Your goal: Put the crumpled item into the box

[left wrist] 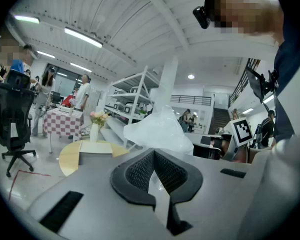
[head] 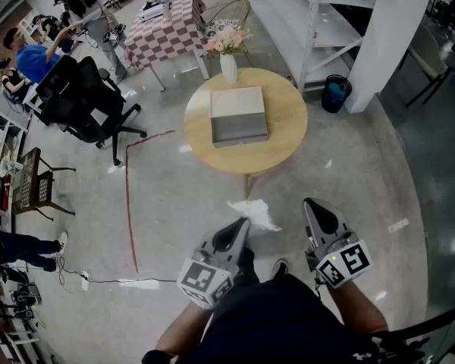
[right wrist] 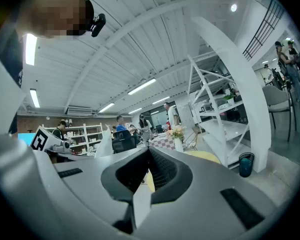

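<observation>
Left tool (head: pixel 237 232) and right tool (head: pixel 320 217) are both grey plastic with black ribbed pads (left wrist: pixel 140 171) and a black-and-white marker cube (head: pixel 205 277) each, wearer's in dark navy clothes (head: pixel 280 321).

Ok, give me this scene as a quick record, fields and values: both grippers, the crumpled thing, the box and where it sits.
left gripper: shut on the crumpled white item, held at the jaw tips
right gripper: shut, nothing between the jaws
crumpled white item: in the air above the floor, short of the table
box: on the round wooden table, next to a vase of flowers
task state: item not yet in the box
</observation>
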Tool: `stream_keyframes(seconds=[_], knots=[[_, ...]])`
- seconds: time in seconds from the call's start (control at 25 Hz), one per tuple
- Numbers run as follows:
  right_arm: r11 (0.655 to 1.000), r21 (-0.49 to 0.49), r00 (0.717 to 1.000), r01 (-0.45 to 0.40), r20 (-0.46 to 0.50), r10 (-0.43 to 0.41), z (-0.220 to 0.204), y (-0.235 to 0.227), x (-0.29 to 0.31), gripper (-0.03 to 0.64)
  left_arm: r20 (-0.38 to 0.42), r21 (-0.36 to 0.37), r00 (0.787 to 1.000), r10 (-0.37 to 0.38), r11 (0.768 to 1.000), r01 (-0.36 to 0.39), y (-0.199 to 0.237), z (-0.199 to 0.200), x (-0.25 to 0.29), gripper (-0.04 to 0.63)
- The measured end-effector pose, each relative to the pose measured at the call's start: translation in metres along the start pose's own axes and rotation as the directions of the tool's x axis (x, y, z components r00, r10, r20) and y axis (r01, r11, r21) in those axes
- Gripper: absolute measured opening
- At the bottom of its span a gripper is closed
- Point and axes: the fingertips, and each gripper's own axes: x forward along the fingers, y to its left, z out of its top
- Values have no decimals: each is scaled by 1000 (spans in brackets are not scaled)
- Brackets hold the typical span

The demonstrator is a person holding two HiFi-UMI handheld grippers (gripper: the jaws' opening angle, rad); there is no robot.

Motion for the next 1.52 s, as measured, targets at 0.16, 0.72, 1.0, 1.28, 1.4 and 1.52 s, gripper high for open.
stream_keyframes(seconds=[0.16, 0.72, 1.0, 1.28, 1.4, 1.52], knots=[[1000, 11, 1000, 13, -23, -13, -8, 2, -54, 6, -17, 2, 1000, -1, 1000, 1, -49, -15, -20, 15], [999, -39, 999, 37, 5, -36, 11, 29, -95, 6, 41, 72, 999, -17, 997, 14, -82, 8, -60, 15], [998, -65, 1000, 24, 19, -23, 7, 24, -108, 6, 44, 86, 999, 21, 996, -25, -84, 2, -55, 15], [999, -47, 1000, 22, 16, -21, 4, 9, -110, 6, 44, 88, 998, 42, 995, -46, -82, 2, -39, 17], [999, -38, 999, 36, 3, -36, 3, -2, -103, 6, 30, 100, 999, 43, 994, -46, -74, 4, -30, 15], [998, -29, 999, 52, -10, -52, 1, -13, -91, 6, 15, 112, 999, 36, 993, -38, -63, 3, -18, 15]])
